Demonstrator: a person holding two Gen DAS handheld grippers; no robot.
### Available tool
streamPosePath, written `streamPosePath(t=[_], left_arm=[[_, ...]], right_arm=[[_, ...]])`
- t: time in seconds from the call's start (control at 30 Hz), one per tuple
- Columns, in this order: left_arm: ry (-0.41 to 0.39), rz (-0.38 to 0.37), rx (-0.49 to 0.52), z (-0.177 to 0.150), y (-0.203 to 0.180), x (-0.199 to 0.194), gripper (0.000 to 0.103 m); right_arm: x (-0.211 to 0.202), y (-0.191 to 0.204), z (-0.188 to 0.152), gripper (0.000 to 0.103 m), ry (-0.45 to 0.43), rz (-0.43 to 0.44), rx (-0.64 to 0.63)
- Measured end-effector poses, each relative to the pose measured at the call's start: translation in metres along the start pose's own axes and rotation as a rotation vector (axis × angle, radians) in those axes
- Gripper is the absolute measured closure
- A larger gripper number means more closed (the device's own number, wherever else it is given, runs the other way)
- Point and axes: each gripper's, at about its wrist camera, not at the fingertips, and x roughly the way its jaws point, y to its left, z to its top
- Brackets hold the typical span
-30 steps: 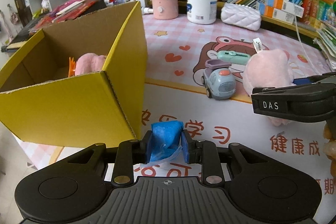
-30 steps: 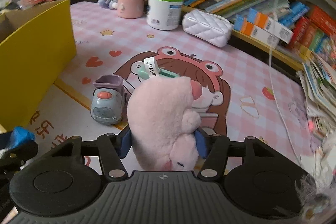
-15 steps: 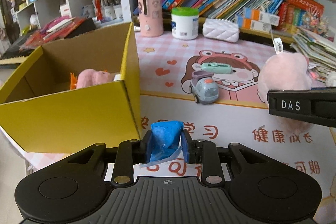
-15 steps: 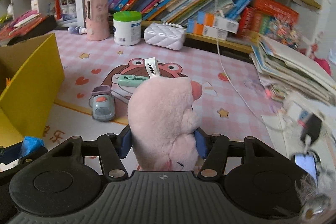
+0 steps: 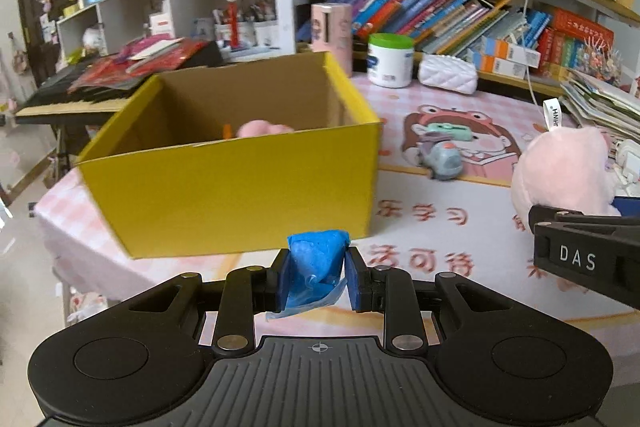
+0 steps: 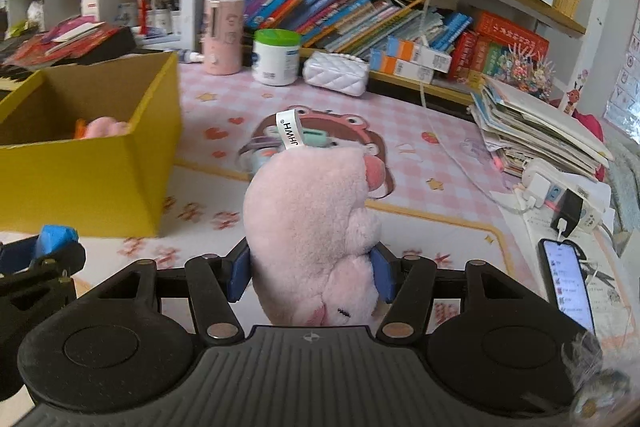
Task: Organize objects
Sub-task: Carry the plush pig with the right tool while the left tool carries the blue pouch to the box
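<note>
We see the left gripper with its jaws clamped on a blue wad, the right gripper squeezing a pink plush, both above the desk beside a yellow box.

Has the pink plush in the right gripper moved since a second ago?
Yes. The pink plush, clamped in the right gripper, has been lifted up and back from the mat: the grey toy car, earlier beside it, now sits mostly hidden behind it.
</note>
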Motion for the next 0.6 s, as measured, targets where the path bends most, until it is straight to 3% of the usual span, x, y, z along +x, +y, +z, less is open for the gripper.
streamPosePath(t=[0.6], left_arm=[[-0.030,0.121,-0.017,-0.039,0.085,-0.057,0.077]], right_arm=[[-0.058,0.091,-0.031,0.046,-0.021,0.119,-0.047]])
